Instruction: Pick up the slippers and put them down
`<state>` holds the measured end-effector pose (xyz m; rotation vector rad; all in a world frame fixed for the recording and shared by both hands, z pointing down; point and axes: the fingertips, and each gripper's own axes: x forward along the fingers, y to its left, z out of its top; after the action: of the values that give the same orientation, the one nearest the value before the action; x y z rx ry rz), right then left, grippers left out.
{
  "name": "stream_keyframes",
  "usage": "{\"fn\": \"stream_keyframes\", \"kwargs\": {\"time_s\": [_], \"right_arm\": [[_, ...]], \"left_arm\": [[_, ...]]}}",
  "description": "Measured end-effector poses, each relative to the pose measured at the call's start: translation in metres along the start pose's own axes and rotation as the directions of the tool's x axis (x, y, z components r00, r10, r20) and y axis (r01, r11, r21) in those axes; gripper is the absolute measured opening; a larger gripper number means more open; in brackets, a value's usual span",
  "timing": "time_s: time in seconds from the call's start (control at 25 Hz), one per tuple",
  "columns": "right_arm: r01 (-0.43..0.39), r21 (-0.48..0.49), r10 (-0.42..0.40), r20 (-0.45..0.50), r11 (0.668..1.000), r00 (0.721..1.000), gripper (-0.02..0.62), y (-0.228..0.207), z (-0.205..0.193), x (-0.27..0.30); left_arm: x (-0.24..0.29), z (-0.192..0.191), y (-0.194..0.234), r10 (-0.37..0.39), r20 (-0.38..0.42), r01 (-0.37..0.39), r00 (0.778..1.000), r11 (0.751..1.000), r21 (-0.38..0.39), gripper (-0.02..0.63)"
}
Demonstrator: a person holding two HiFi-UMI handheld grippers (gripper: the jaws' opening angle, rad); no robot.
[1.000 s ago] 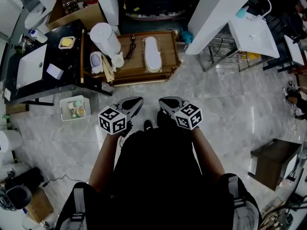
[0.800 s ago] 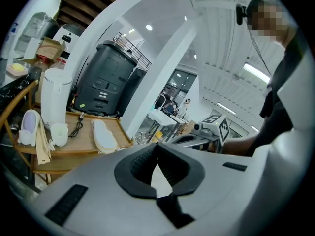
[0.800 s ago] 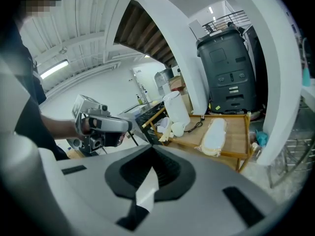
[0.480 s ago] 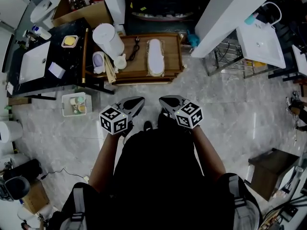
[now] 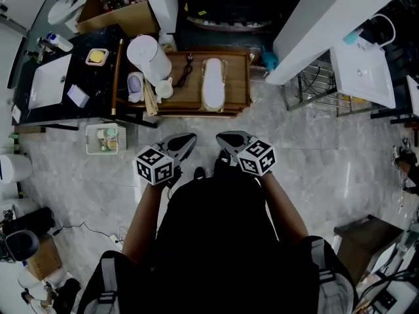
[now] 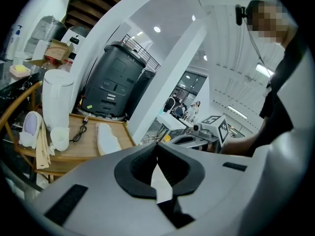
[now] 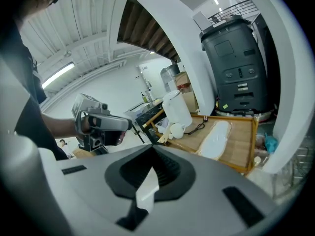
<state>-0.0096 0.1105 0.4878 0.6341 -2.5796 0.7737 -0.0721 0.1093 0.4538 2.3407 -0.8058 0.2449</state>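
Slippers [image 5: 213,84], a pale pair in a clear wrapper, lie lengthwise on the low wooden table [image 5: 237,77]. They are just right of a black cord [image 5: 184,72] and well clear of the white canister [image 5: 149,54] at the table's left end. Compared with a second ago, they sit a little lower and further right in my head view, and the table with them. I read that as the person stepping closer, not as anything on the table moving; the pair itself looks untouched. My left gripper [image 5: 186,139] and right gripper [image 5: 224,138] hold the same spot in front of the body, side by side above the marble floor [image 5: 314,149], well short of the table's near edge. Both have their jaws pressed fully together with nothing between them, as each gripper view shows. So the pick-up has not begun. I judge this to be the approach, and the jaws will need to part before I can take the pair.
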Motion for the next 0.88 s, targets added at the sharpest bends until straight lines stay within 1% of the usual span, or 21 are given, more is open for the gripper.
{"fn": "stream_keyframes", "kwargs": {"time_s": [0.24, 0.4, 0.56, 0.88], "right_arm": [[-0.038, -0.012, 0.038, -0.019, 0.999, 0.999, 0.008, -0.015, 0.003, -0.003], [-0.062, -0.015, 0.061, -0.020, 0.998, 0.998, 0.008, -0.022, 0.006, -0.004], [-0.081, -0.013, 0.080, -0.013, 0.997, 0.997, 0.008, -0.028, 0.008, -0.006], [-0.113, -0.026, 0.112, -0.038, 0.993, 0.993, 0.008, -0.044, 0.005, -0.014]], "left_arm": [[0.012, 0.007, -0.001, 0.036, 0.022, -0.036, 0.999, 0.999, -0.018, 0.012], [0.017, 0.006, -0.002, 0.063, 0.020, -0.062, 0.998, 0.998, -0.033, 0.012], [0.022, 0.009, -0.001, 0.089, 0.021, -0.088, 0.996, 0.995, -0.038, 0.012], [0.039, 0.017, 0.000, 0.124, 0.040, -0.122, 0.991, 0.992, -0.042, 0.012]]}}
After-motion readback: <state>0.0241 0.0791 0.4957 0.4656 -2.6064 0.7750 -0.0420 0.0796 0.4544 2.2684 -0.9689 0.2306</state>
